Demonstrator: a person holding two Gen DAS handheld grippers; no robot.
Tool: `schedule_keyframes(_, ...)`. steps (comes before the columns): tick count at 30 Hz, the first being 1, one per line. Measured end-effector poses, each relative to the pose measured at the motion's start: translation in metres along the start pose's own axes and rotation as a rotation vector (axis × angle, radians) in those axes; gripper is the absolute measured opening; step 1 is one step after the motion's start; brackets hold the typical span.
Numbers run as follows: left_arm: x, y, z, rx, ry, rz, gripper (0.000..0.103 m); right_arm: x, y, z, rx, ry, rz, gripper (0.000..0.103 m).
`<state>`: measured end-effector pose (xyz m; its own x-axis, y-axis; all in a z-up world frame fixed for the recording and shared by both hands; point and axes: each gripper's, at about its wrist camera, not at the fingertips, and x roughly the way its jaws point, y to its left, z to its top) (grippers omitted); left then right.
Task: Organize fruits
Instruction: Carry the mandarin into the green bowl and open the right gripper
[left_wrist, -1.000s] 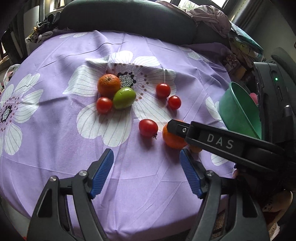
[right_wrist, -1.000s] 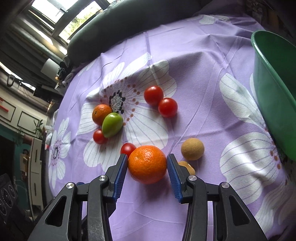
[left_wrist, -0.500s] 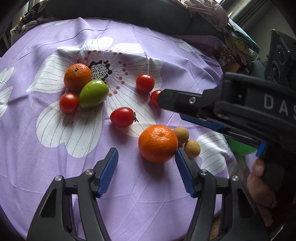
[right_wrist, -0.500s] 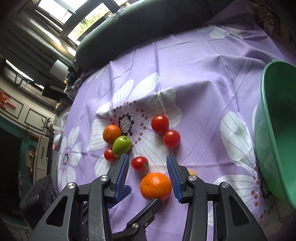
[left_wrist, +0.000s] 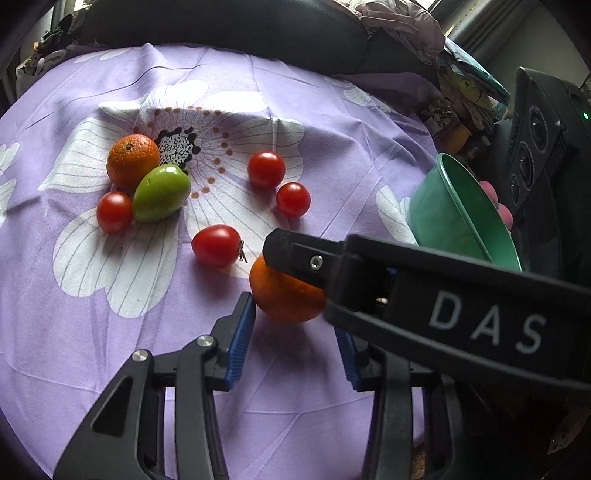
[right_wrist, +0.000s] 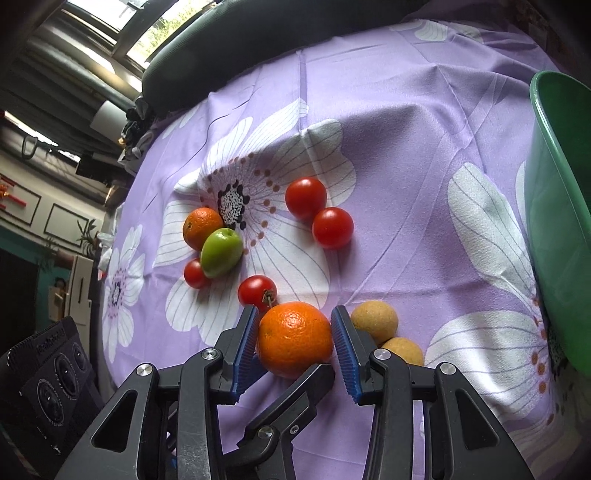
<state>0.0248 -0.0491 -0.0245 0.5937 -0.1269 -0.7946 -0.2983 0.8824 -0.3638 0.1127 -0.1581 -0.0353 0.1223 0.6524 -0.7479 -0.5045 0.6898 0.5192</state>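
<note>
Both claws back around orange (right_wrist: 293, 339), green bowl (right_wrist: 557, 206) contents hidden

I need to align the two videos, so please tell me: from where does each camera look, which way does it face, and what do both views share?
Left wrist: on the left gripper, low over the purple cloth, facing the big orange; its own blue-padded fingers show, and the right gripper's arm crosses in front.
Right wrist: on the right gripper, looking across the cloth; its fingers flank the same orange, and a left-gripper finger pokes in below.
Shared: the orange, five red tomatoes, green fruit, green bowl.
</note>
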Motion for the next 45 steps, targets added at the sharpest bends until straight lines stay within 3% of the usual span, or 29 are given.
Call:
schedule_keyframes(10,-0.026,-0.076,0.027,0.216,-0.139,-0.063,0.042,-0.094,-0.021,0.003,0.043,-0.287,0.024,0.043)
schedule_keyframes(19,-0.003,-0.151,0.037,0.411,-0.121,-0.158,0.042,-0.150,-0.082,-0.006,0.213,-0.457,0.010,0.043)
schedule_keyframes(29,0.033,-0.186,0.036,0.479,-0.042,-0.239,0.042,-0.162,-0.128,-0.015,0.356,-0.493,-0.044,0.043)
schedule_keyframes(39,0.053,-0.196,0.032,0.479,0.023,-0.252,0.043,-0.158,-0.148,-0.019,0.435,-0.471,-0.084,0.043)
schedule_keyframes(43,0.045,-0.192,0.031,0.470,-0.003,-0.239,0.043,-0.160,-0.149,-0.020,0.437,-0.487,-0.069,0.043)
schedule_keyframes(45,0.036,-0.186,0.031,0.463,-0.017,-0.246,0.049,-0.163,-0.144,-0.021,0.417,-0.510,-0.047,0.043)
